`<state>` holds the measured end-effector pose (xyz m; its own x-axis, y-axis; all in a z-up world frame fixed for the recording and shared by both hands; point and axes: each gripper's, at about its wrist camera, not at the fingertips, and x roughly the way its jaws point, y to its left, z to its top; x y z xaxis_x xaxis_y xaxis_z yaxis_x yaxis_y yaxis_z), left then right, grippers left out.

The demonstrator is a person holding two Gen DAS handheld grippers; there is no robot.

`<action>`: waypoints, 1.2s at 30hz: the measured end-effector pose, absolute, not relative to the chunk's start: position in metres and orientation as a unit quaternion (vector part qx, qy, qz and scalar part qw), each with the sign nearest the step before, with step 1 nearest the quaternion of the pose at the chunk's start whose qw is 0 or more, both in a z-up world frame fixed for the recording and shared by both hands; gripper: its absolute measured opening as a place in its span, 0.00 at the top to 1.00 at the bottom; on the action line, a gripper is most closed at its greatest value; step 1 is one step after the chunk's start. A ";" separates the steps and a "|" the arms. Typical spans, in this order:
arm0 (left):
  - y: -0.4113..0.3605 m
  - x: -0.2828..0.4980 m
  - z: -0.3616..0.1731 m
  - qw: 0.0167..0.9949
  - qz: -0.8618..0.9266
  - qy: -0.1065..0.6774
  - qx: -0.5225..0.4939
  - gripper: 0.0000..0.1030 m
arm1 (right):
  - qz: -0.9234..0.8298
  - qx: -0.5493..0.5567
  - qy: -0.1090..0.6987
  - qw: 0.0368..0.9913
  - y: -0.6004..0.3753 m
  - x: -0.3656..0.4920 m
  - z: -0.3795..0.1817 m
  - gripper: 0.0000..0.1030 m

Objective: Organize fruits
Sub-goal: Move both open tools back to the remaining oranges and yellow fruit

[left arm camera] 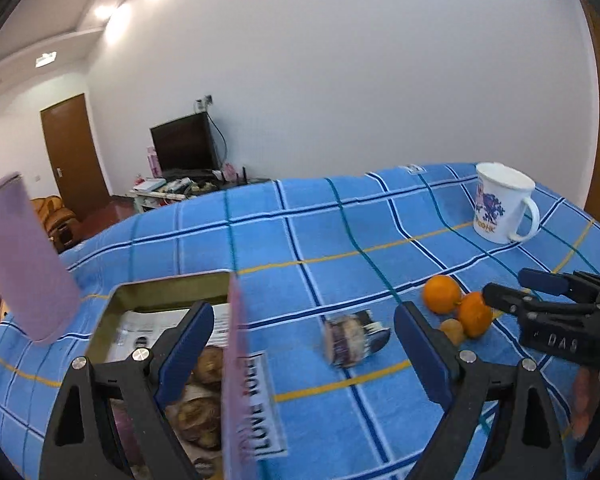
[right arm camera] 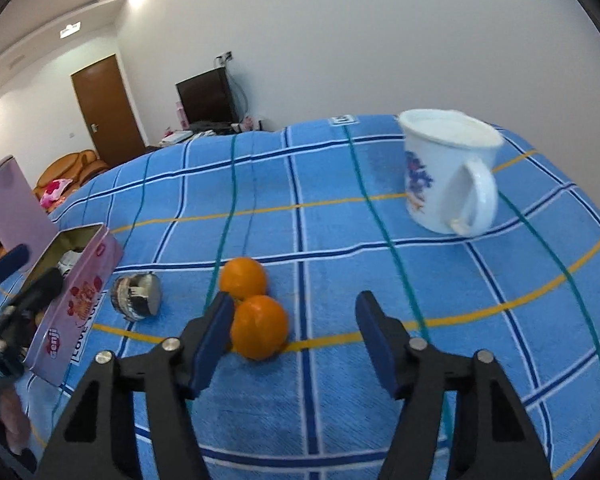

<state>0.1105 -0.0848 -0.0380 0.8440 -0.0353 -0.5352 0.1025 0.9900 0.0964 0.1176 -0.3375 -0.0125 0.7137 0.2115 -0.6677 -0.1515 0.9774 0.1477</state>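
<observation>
Two oranges lie touching on the blue checked cloth: the far one (right arm camera: 243, 278) (left arm camera: 442, 294) and the near one (right arm camera: 259, 332) (left arm camera: 475, 314). A smaller tan fruit (left arm camera: 452, 330) sits beside them in the left wrist view. My right gripper (right arm camera: 294, 334) is open just above the cloth, with the near orange by its left finger. My left gripper (left arm camera: 304, 346) is open and empty, its left finger over the open pink tin (left arm camera: 236, 380) (right arm camera: 80, 312), which holds brownish fruit (left arm camera: 198, 412). A small wrapped jar-like item (left arm camera: 352, 340) (right arm camera: 136, 296) lies on its side between tin and oranges.
A white mug (right arm camera: 448, 176) (left arm camera: 500, 204) with a blue print stands at the back right of the table. The tin's pink lid (left arm camera: 20, 256) stands upright at the left. The table edge curves off behind; a room with a TV and door lies beyond.
</observation>
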 end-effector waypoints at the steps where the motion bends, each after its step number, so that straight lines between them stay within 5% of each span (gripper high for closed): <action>1: -0.087 0.116 -0.040 0.957 -0.036 0.281 0.062 0.10 | 0.105 0.040 0.367 0.923 -0.334 0.120 -0.013 0.37; 13: -0.090 0.132 -0.061 0.950 -0.054 0.301 0.064 0.10 | 0.112 0.028 0.419 0.901 -0.323 0.134 -0.034 0.44; 21: -0.096 0.134 -0.066 0.946 -0.063 0.311 0.071 0.11 | 0.113 0.047 0.431 0.894 -0.329 0.139 -0.039 0.62; 28: -0.099 0.150 -0.075 0.933 -0.067 0.349 0.061 0.38 | 0.104 0.061 0.405 0.906 -0.337 0.131 -0.030 0.62; 36: -0.108 0.162 -0.080 0.923 -0.082 0.374 0.039 0.38 | 0.104 0.059 0.399 0.909 -0.336 0.129 -0.027 0.62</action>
